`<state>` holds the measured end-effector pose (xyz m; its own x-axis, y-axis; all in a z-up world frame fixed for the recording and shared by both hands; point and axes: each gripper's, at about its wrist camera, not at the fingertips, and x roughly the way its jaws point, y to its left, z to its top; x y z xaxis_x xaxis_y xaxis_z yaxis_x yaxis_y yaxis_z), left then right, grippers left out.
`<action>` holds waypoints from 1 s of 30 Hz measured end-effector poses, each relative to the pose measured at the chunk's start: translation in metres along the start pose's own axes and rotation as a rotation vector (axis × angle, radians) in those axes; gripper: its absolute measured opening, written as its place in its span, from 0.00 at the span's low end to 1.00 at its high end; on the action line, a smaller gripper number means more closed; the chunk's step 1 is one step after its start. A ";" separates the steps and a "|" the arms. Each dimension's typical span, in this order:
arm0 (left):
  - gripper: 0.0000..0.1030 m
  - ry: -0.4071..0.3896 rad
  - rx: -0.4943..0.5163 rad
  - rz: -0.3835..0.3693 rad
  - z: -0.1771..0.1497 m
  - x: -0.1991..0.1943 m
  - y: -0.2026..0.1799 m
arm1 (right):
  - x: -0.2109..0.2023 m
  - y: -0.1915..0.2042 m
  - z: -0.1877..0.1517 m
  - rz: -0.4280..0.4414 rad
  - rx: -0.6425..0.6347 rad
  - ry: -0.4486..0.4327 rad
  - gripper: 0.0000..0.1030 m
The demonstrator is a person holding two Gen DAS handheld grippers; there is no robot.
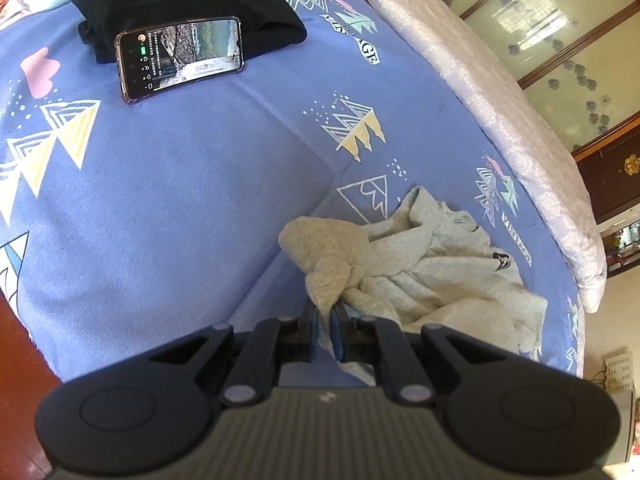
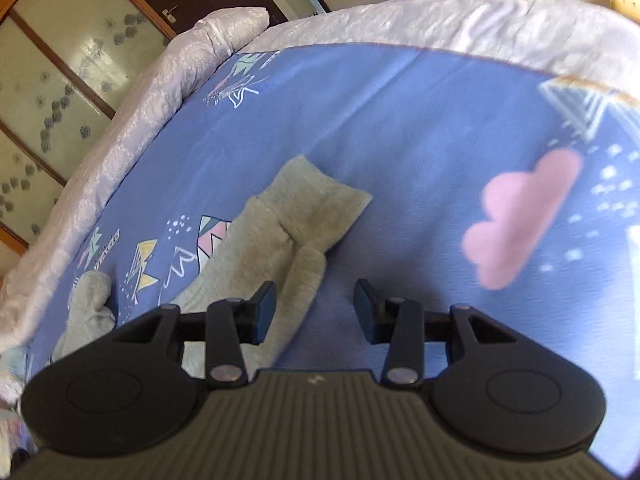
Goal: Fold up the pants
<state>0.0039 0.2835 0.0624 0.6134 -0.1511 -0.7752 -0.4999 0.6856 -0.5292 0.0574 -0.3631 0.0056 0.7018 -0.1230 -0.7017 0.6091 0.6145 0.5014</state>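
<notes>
The light grey pants (image 1: 424, 272) lie crumpled on the blue patterned bedsheet (image 1: 180, 184), low and right of centre in the left wrist view. My left gripper (image 1: 327, 320) is shut on a bunched edge of the pants, lifting a fold of fabric. In the right wrist view a pant leg (image 2: 288, 232) with its ribbed cuff stretches away across the sheet (image 2: 420, 128). My right gripper (image 2: 316, 308) is open, its left finger over the leg's lower part, holding nothing.
A phone (image 1: 180, 56) with its screen lit lies on the sheet at the far left, leaning on a folded black garment (image 1: 184, 4). A pale quilted bed border (image 1: 500, 112) runs along the right. Glass cabinet doors (image 1: 568, 40) stand beyond it.
</notes>
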 end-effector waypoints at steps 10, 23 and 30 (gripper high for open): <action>0.07 -0.009 0.008 -0.027 0.005 -0.013 -0.009 | -0.039 0.003 0.047 0.015 0.053 -0.164 0.07; 0.41 0.059 0.186 0.116 -0.046 -0.011 0.019 | -0.108 -0.061 0.037 -0.315 0.036 -0.333 0.32; 0.62 -0.177 0.427 0.120 0.018 0.000 -0.054 | -0.077 0.041 -0.008 -0.024 -0.170 -0.201 0.32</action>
<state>0.0422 0.2596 0.0971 0.6803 0.0451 -0.7315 -0.2998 0.9279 -0.2216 0.0252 -0.3221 0.0763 0.7578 -0.2810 -0.5888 0.5674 0.7295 0.3821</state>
